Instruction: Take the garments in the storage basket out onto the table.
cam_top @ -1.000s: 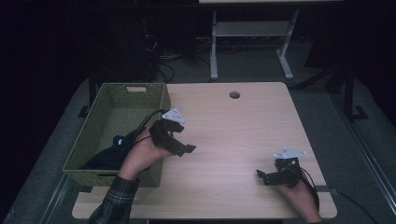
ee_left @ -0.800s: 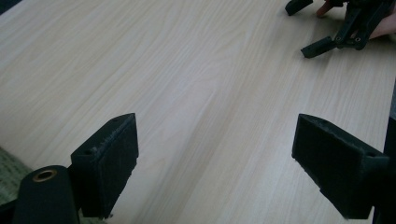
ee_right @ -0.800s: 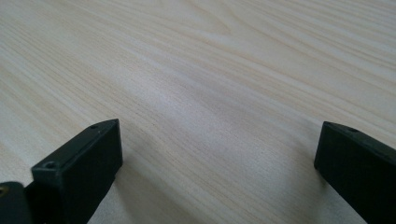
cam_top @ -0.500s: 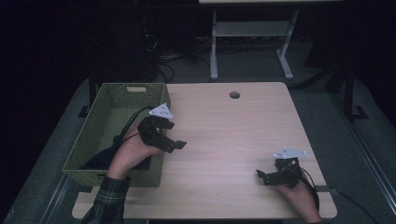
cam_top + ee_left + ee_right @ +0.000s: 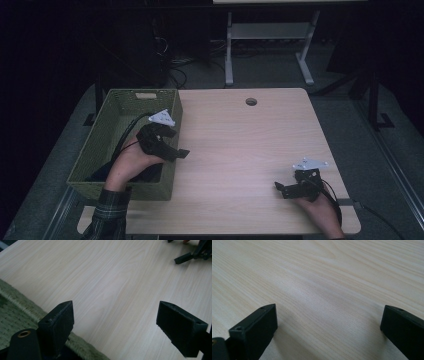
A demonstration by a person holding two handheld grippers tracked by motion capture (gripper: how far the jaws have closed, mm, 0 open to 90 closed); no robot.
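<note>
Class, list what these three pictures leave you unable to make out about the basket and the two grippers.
- Dark thing in the green basket, high view: left hand and left hand-held gripper cover it; too dim to identify.
- Basket, left gripper view: cut off by the frame's edge.
- Right hand, high view: cut by the bottom edge.

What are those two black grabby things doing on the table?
A person holds one in each hand. The left gripper hangs over the right wall of the green woven basket, its jaws wide open and holding nothing. Something dark lies in the basket, but it is too dim to tell what. The right gripper sits low by the near right corner of the wooden table, also open and holding nothing.
</note>
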